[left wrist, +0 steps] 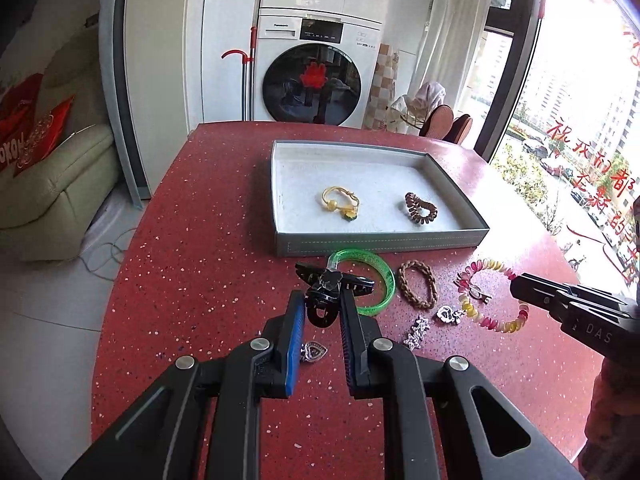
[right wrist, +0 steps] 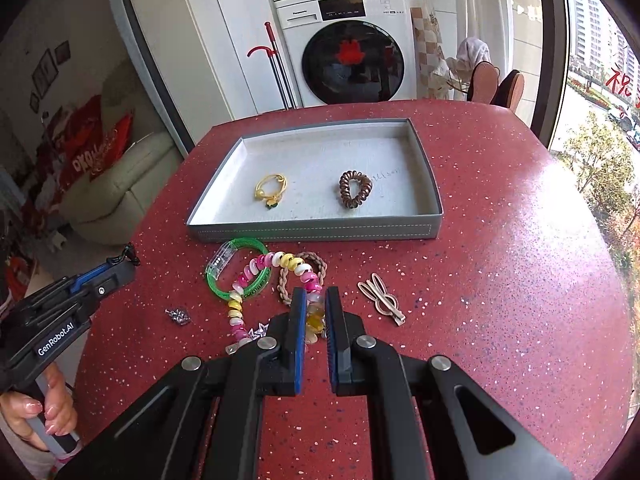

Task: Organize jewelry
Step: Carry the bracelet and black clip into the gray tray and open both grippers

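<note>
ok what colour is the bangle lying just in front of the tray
Translucent bright green bangle, lying on the red table; clearest in the right wrist view.

Black claw clip and pink-yellow coil bracelet, both lifted beside grey tray

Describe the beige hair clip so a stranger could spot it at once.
Start at the grey tray on the red speckled table. In front of the tray's right half, right of the right claw, lies the beige hair clip. It lies alone, flat and looped like rabbit ears; the pieces to its left are round bracelets and hair ties.
</note>
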